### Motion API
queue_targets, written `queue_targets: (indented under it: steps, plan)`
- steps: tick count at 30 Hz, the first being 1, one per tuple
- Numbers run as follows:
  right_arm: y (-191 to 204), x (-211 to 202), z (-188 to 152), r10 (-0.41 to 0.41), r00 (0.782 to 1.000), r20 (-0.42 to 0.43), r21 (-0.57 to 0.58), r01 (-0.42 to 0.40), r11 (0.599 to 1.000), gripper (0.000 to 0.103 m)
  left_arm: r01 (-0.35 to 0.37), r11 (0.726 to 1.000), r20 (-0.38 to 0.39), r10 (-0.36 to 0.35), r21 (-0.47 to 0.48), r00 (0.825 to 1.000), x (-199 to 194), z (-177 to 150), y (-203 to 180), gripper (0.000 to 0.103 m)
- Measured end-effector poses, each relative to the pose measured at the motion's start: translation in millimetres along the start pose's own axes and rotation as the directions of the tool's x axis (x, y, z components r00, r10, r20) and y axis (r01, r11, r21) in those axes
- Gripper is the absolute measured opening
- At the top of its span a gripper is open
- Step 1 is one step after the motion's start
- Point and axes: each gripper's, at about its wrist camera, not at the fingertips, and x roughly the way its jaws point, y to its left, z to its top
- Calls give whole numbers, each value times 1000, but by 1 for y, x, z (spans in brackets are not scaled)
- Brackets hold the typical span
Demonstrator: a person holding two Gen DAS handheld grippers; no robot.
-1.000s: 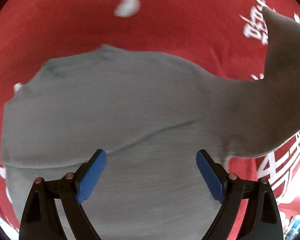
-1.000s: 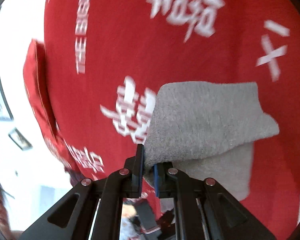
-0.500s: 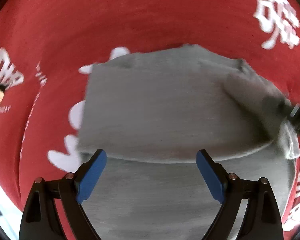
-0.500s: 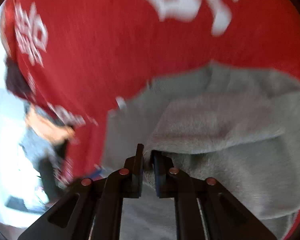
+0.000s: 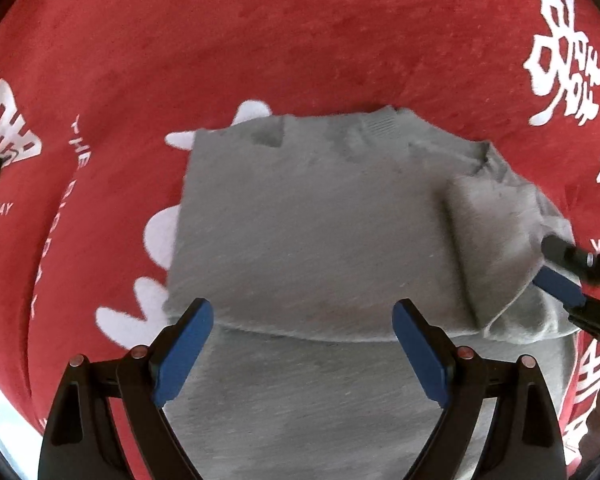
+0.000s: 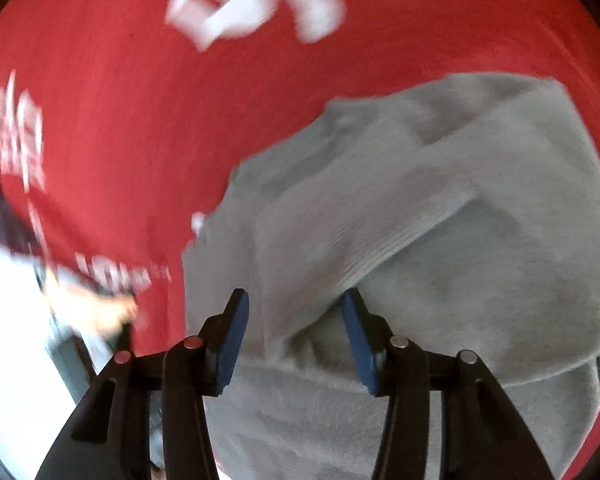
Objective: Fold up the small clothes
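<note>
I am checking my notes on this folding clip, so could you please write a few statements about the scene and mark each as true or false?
1. The grey garment lies on a red cloth with white print. True.
2. The left gripper has its jaws shut on the garment. False: the jaws stand wide apart, holding nothing.
3. A sleeve lies folded over the garment's body. True.
4. The right gripper is clamped shut on the sleeve. False: its jaws are apart, with fabric between them.
5. The garment is blue. False: it is grey.
</note>
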Motion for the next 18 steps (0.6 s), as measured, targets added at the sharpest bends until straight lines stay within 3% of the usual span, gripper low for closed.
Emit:
queue_targets:
  steps: [2, 3, 4, 6, 8, 12, 16, 17, 18]
  plan:
    - [-20, -3, 6, 26, 999, 24, 123, -29, 992, 53, 8, 1000, 0, -8, 0, 1000, -1, 1, -6, 92]
    - [-30, -2, 9, 46, 998, 39, 182, -53, 982, 46, 14, 1000, 0, -14, -4, 1000, -1, 2, -7, 92]
    - [-32, 0, 10, 60, 997, 44, 196, -68, 978, 26, 17, 1000, 1, -17, -10, 1000, -1, 2, -7, 92]
    - [-19, 4, 13, 60, 998, 34, 134, -64, 989, 10, 19, 1000, 9, -19, -21, 1000, -4, 1, -5, 92]
    - [4, 9, 14, 78, 997, 8, 30, -78, 996, 9, 23, 999, 23, -22, -35, 1000, -9, 1, 1, 92]
    - [63, 35, -4, 58, 992, -108, -205, -79, 976, 9, 87, 990, 48, -82, -110, 995, -14, 2, 31, 92]
    - [90, 68, -23, 3, 973, -230, -300, -74, 951, 17, 126, 973, 39, -121, -191, 992, -13, 3, 67, 92]
    - [93, 76, -29, -20, 966, -259, -317, -65, 946, 25, 152, 967, 39, -147, -203, 988, -13, 4, 75, 92]
    - [95, 81, -34, -39, 958, -283, -335, -61, 940, 52, 176, 962, 36, -172, -210, 984, -12, 4, 79, 92]
